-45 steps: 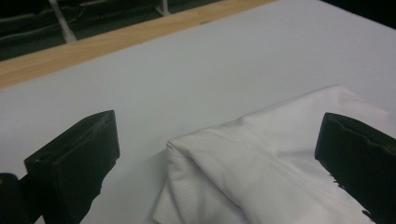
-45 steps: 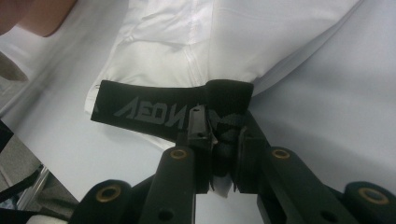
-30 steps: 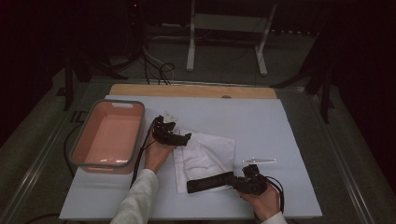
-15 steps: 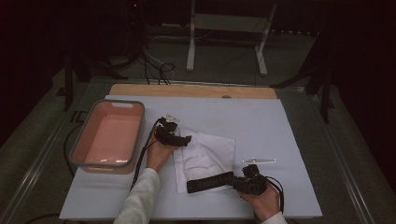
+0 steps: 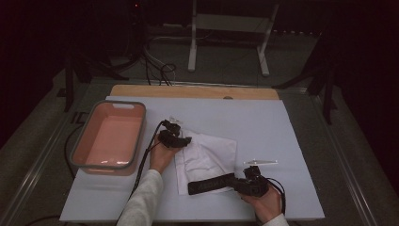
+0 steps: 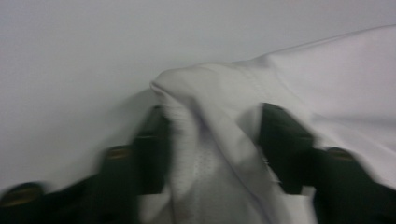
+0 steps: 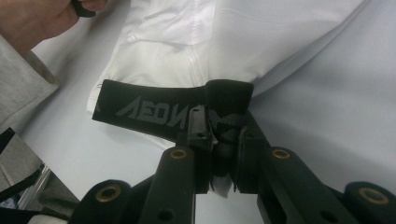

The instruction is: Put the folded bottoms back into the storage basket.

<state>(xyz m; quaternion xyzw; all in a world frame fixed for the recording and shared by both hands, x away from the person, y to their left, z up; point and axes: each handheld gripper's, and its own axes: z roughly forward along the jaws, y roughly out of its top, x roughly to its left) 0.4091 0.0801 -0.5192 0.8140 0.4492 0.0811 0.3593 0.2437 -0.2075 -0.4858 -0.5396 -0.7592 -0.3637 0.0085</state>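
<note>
A white garment [image 5: 207,155] with a black lettered waistband [image 5: 211,184] lies crumpled on the white table top [image 5: 282,127]. My left gripper [image 5: 181,140] is at the garment's far left corner. In the left gripper view its jaws have just been closing, and a bunched fold of white garment [image 6: 210,140] fills the left gripper [image 6: 212,116], touching both jaws. My right gripper [image 5: 237,183] lies low at the near edge. In the right gripper view the right gripper [image 7: 222,126] is shut on the folded end of the waistband [image 7: 144,109], with the garment [image 7: 233,37] beyond.
A pink tub with a grey rim [image 5: 109,103] stands at the table's left. A small clear object [image 5: 261,162] lies right of the garment. A wooden board [image 5: 193,91] runs along the far edge, with a metal stand [image 5: 193,42] and cables on the floor behind.
The left gripper has shifted slightly at the garment's far left corner. The right gripper and the waistband have stayed where they were.
</note>
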